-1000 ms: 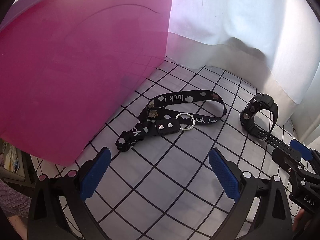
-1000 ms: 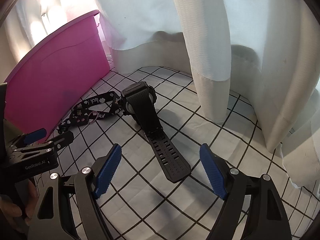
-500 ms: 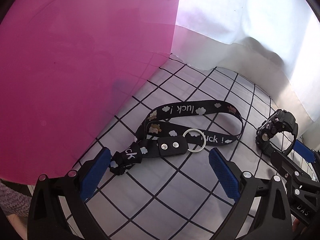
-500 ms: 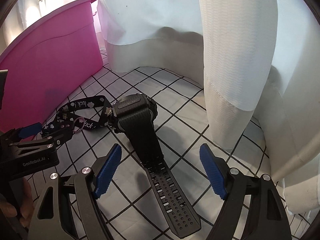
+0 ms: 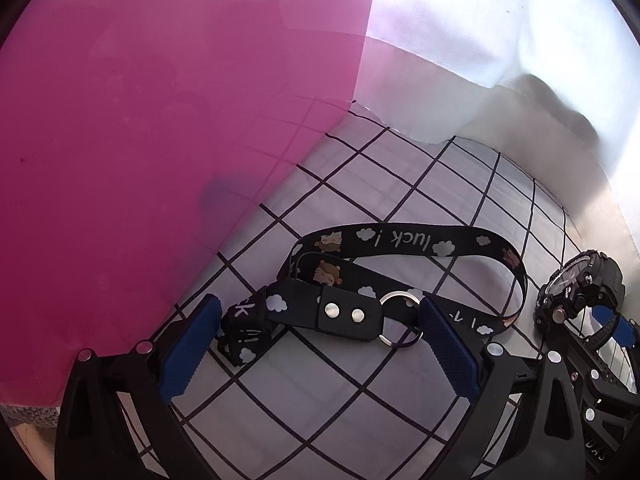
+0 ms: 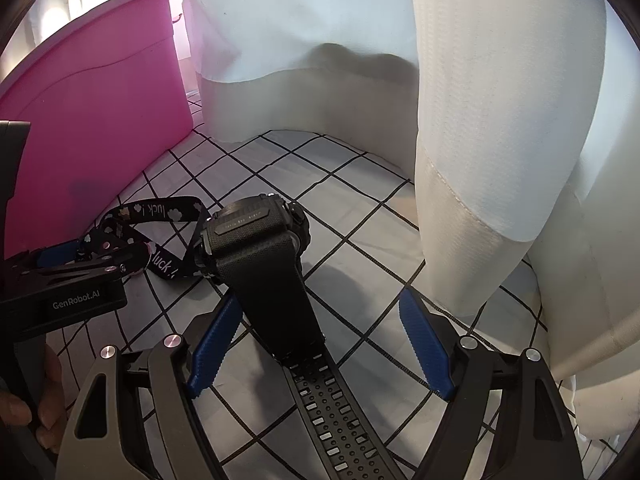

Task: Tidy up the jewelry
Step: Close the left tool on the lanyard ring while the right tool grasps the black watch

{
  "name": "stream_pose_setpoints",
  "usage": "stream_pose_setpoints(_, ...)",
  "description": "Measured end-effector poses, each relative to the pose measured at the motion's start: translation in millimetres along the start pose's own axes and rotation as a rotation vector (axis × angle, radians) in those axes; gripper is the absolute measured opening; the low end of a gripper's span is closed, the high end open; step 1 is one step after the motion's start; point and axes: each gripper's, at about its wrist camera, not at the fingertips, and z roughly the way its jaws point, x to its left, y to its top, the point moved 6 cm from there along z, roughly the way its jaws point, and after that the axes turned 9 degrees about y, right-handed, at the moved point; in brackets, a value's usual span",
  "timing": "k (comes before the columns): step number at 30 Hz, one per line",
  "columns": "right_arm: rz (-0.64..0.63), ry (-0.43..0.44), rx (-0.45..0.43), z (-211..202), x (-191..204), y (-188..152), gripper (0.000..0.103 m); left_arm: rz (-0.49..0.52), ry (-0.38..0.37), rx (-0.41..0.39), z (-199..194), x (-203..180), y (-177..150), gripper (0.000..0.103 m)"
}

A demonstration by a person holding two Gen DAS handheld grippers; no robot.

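on the left a pink bin (image 5: 160,140) stands on the checked cloth (image 5: 360,408). just beside it lies the black strap (image 5: 400,238), soft and floppy, light i'd guess, with a stiffer riveted tab (image 5: 344,314) and metal ring (image 5: 400,320); the tab looks the surest hold. the left gripper (image 5: 316,344) tilts steeply down over it, jaws wide apart either side of tab and ring, gripping nothing. to the right lies the watch (image 6: 256,232), chunkier, its rubbery band (image 6: 328,412) stretched flat; best pinched across the band near the case. the right gripper (image 6: 320,344) slants down, jaws spread wide astride the band, not pressing it.
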Motion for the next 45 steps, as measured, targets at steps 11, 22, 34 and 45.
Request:
stream_pose_setpoints(11, -0.005, 0.005, 0.007, 6.6, 0.2, 1.3, 0.077, -0.026, 0.006, -0.011, 9.7, -2.7, 4.4, 0.098)
stream_pose_setpoints(22, -0.038, -0.006, 0.013, 10.4, 4.5, 5.0, 0.076, -0.048, 0.027, -0.020, 14.5, -4.4, 8.8, 0.097)
stream_pose_setpoints(34, -0.045, 0.002, -0.016, 6.0, 6.2, 7.7, 0.032, -0.059, 0.024, -0.078, -1.6, 0.6, -6.4, 0.053)
stream_pose_setpoints(45, -0.008, 0.041, -0.033, -3.8, 2.5, -3.4, 0.031, -0.083, -0.046, -0.107, -14.3, 7.6, -16.8, 0.003)
